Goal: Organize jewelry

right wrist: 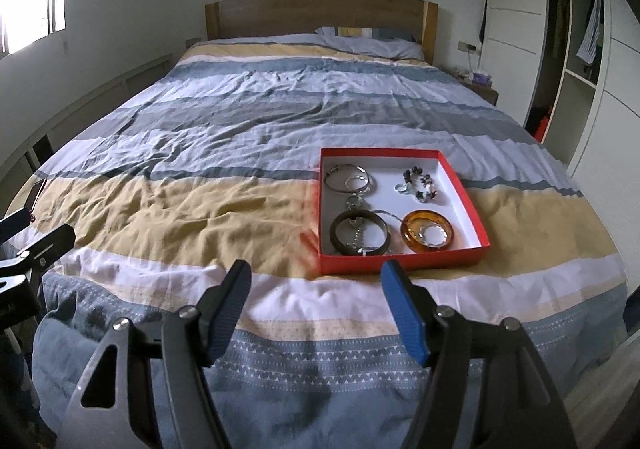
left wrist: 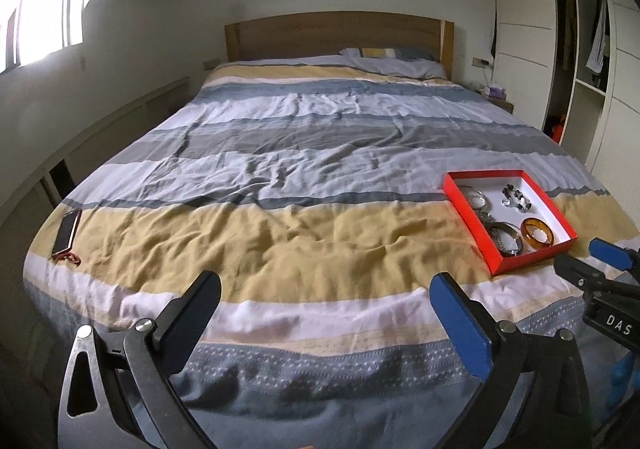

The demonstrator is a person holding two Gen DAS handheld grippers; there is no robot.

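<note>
A shallow red box point(right wrist: 400, 263) with a white inside lies on the striped duvet near the foot of the bed, also in the left wrist view point(left wrist: 532, 259). In it are an amber bangle point(right wrist: 408, 237), a dark bangle point(right wrist: 335, 231), silver bangles point(right wrist: 362, 169), a beaded bracelet point(right wrist: 420, 179) and a chain. My right gripper point(right wrist: 316, 269) is open and empty just in front of the box's near left corner. My left gripper point(left wrist: 325, 283) is wide open and empty over the yellow stripe, well left of the box. Each gripper shows at the edge of the other's view point(left wrist: 588, 257) point(right wrist: 40, 227).
A phone in a red case point(left wrist: 67, 231) lies at the bed's left edge. The duvet point(left wrist: 304, 177) stretches back to a pillow point(left wrist: 396, 63) and wooden headboard point(left wrist: 340, 33). A nightstand point(left wrist: 498, 97) and white wardrobe point(left wrist: 524, 29) stand right; low shelving runs along the left wall.
</note>
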